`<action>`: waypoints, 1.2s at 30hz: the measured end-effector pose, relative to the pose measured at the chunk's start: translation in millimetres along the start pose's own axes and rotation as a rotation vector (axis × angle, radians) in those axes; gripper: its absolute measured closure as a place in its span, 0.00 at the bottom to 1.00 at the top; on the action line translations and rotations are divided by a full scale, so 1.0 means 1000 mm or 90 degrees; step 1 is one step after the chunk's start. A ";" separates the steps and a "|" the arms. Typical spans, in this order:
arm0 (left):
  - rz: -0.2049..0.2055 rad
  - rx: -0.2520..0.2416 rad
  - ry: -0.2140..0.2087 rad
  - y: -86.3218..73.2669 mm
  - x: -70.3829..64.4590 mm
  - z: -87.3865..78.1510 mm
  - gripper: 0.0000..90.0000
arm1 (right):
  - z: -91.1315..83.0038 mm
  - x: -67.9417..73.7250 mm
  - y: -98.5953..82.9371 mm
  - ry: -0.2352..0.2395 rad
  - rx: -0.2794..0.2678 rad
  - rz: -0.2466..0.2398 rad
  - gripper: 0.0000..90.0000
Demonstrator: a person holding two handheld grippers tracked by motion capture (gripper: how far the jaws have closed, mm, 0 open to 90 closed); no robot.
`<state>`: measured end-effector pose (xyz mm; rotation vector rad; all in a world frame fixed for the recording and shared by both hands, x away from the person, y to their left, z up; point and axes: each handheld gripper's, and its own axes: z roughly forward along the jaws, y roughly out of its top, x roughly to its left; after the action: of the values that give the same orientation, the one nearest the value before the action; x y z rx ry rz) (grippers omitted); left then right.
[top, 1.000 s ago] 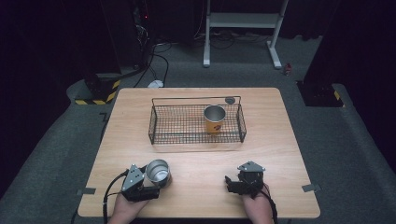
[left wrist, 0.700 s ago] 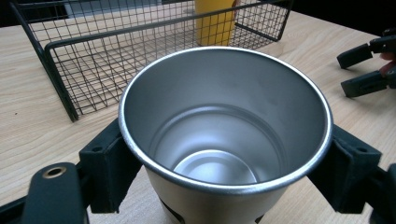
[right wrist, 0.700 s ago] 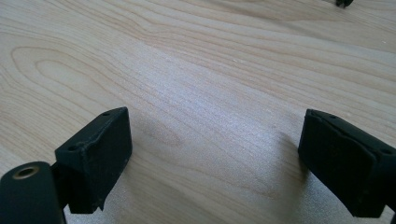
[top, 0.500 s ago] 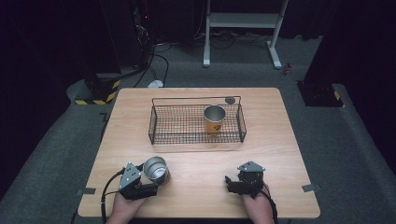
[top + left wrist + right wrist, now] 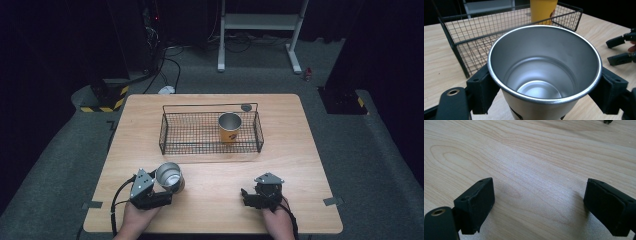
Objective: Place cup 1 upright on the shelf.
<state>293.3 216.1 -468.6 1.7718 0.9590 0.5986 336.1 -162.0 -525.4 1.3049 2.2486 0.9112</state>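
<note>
A silver metal cup [image 5: 170, 176] [image 5: 544, 75] is held just above the near-left part of the wooden table [image 5: 300, 150], empty and slightly tilted. My left gripper [image 5: 166, 189] [image 5: 544, 92] is shut on it, one black pad on each side of its wall below the rim. A yellow cup [image 5: 230, 128] [image 5: 542, 10] stands upright in the right part of a black wire basket [image 5: 172, 134] [image 5: 456, 35] in the middle of the table. My right gripper [image 5: 246, 196] [image 5: 539, 205] is low over the near-right of the table, open, with bare wood between its pads.
The right gripper's two jaws [image 5: 621, 51] appear at the right edge of the left gripper view. A small dark round thing [image 5: 246, 107] sits by the basket's far right corner. Beyond the table are a white stand [image 5: 260, 30], cables and a yellow-black striped block [image 5: 102, 102].
The left gripper and the silver cup have shifted slightly up and forward, with the cup tilting a little. The right gripper has stayed put.
</note>
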 end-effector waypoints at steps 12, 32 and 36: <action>-0.023 -0.020 0.013 0.017 0.007 0.008 0.21 | -0.001 -0.001 -0.001 0.004 0.000 -0.007 0.11; -0.033 -0.034 0.016 0.038 0.018 0.020 0.21 | -0.001 -0.001 -0.001 0.003 0.000 -0.005 0.11; -0.035 -0.037 0.015 0.042 0.018 0.023 0.21 | -0.001 -0.001 -0.001 0.003 0.000 -0.005 0.11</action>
<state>334.6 210.6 -438.8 1.6857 0.9939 0.6085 335.6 -163.3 -525.5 1.2934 2.2556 0.9122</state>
